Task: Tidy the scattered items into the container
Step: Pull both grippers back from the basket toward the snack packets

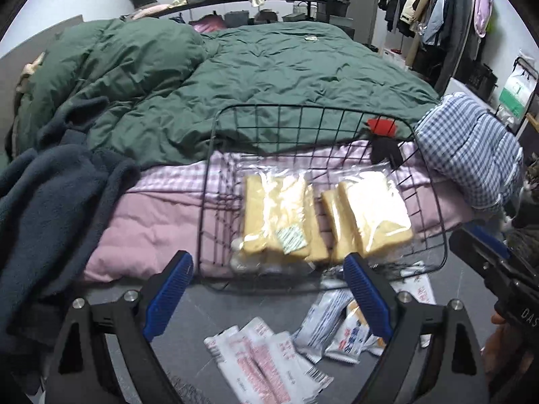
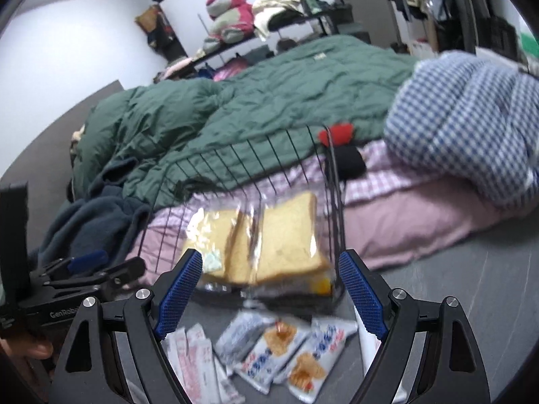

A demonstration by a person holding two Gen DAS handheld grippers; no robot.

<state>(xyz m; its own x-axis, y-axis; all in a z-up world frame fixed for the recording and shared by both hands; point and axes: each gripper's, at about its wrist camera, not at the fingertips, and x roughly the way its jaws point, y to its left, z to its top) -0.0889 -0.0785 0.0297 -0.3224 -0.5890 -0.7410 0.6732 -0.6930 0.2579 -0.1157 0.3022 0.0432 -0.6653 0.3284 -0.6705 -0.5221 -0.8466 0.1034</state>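
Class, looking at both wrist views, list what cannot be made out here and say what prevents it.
- Print on the white-and-pink snack packets: left view, motion blur.
- Bottom of the black wire basket: right view, covered by bagged bread slices.
- Blue-and-white snack packets: right view, cut by the bottom edge.

The left gripper [image 1: 267, 298] points down at a slant, its jaws wide apart with nothing between them. The right gripper [image 2: 269, 298] sits beside it, tilted down too, jaws wide and holding nothing. A hand [image 2: 32, 348] grips the left one's handle.

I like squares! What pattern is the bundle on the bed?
Blue-and-white checks on the bundle, clearest in the right wrist view.
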